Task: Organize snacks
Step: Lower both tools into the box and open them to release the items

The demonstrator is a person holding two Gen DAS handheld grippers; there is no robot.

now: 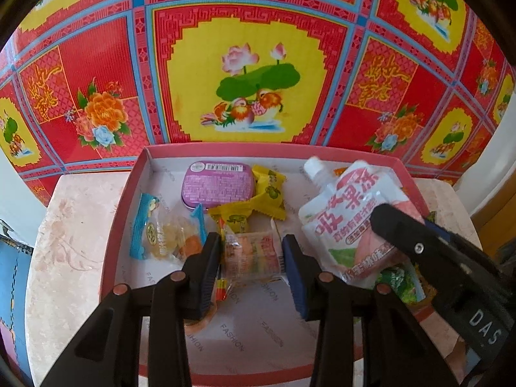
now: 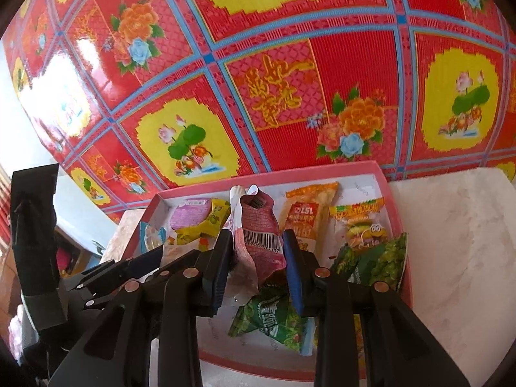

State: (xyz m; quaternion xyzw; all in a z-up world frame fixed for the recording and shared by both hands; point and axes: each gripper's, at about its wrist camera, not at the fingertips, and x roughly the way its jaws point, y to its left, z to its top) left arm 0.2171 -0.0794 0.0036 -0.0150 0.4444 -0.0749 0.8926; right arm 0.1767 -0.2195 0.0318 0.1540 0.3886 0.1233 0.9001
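Right wrist view: right gripper (image 2: 258, 258) clamped on jelly pouch (image 2: 258, 238), lifted above red tray (image 2: 383, 174), likely for sorting. Left gripper (image 1: 251, 258) open around small clear-wrapped candy (image 1: 250, 251), near centre.

A lived-in home, by the look of it: a red floral floor mat (image 1: 245, 74) with lotus and mandarin ducks beyond the jaws, a small marble-topped desk (image 1: 71, 245) and a snack box (image 1: 129, 187) under them.

Glossy plastic pouch (image 2: 258, 242), cardboard tray (image 1: 119, 225).
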